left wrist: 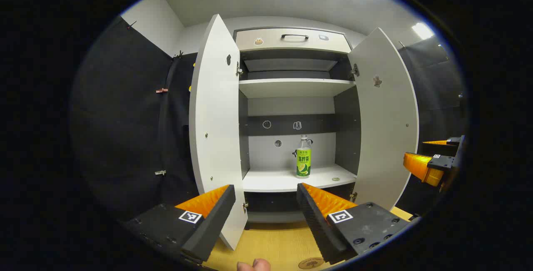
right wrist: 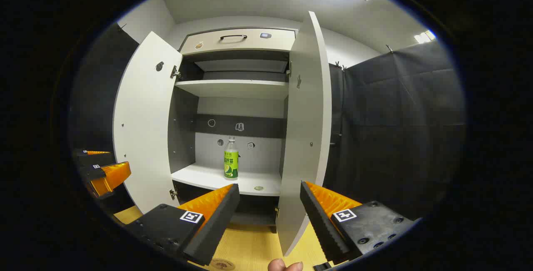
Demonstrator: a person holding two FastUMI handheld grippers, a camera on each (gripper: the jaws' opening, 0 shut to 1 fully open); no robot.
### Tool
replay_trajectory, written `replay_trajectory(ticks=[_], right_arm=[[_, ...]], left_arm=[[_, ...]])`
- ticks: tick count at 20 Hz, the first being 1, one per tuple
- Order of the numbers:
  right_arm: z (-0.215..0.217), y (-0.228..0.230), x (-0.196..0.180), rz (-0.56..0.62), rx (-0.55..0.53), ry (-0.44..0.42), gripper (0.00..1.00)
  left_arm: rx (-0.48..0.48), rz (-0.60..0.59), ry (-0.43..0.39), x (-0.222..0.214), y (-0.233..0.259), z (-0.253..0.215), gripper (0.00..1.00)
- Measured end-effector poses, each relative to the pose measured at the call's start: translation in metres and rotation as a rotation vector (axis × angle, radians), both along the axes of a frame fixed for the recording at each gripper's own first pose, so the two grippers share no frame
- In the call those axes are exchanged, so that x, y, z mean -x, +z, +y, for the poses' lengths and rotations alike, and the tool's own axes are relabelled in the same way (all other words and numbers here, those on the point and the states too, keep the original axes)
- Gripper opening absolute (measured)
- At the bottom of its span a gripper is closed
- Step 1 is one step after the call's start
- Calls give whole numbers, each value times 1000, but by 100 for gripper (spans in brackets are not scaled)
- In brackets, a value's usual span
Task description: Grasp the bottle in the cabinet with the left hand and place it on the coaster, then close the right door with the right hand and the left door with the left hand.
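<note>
Left door (left wrist: 216, 129): swung wide open, standing at the left of the cabinet opening.
Left hand-held gripper (left wrist: 266, 204): fingers spread wide, nothing between them; held out in front of the cabinet, well short of the lower shelf.
Coaster (left wrist: 310, 263): round disc on the wooden counter (left wrist: 270, 246), below and just right of the left hand-held gripper; a second glimpse at the bottom of the right gripper view.
Bottle (left wrist: 303, 157): upright on the lower shelf (left wrist: 275, 179), toward the back, right of centre, untouched; clear of both side walls.
Small disc on shelf (left wrist: 335, 179): lies right of the bottle, near the shelf's front edge; identity unclear.
Right door (left wrist: 385, 121): also fully open.
Right hand-held gripper (right wrist: 270, 206): fingers wide apart, empty; waiting in front of the right door's edge.
Step in hand: opening one, reach for the bottle; nothing yet grasped, placed or closed.
Next move calls for: straight advance of the left hand-held gripper between the doors, fingers either side of the bottle's body, level enough not to tip it; then closing on it.
</note>
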State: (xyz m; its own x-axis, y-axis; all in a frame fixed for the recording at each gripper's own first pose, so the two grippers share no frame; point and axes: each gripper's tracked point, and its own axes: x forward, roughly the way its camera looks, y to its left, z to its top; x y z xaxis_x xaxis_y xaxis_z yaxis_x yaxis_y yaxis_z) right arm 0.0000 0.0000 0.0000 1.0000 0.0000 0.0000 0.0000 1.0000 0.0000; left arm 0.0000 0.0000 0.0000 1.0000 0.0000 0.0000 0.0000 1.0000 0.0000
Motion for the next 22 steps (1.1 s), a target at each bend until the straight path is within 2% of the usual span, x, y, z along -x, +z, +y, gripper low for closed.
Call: replay_trajectory(ticks=[16,20,22], right_arm=[[20,5,2,-17,-9,15,98],[21,7,1,-18,-16,15,95],[19,8,1,-18,-17,12,97]], left_arm=[[-14,-8,-21,-5,4,3,95],[-9,-7,-34,-9,4,-3,94],[-8,-11,-50,-15,6,-9,94]])
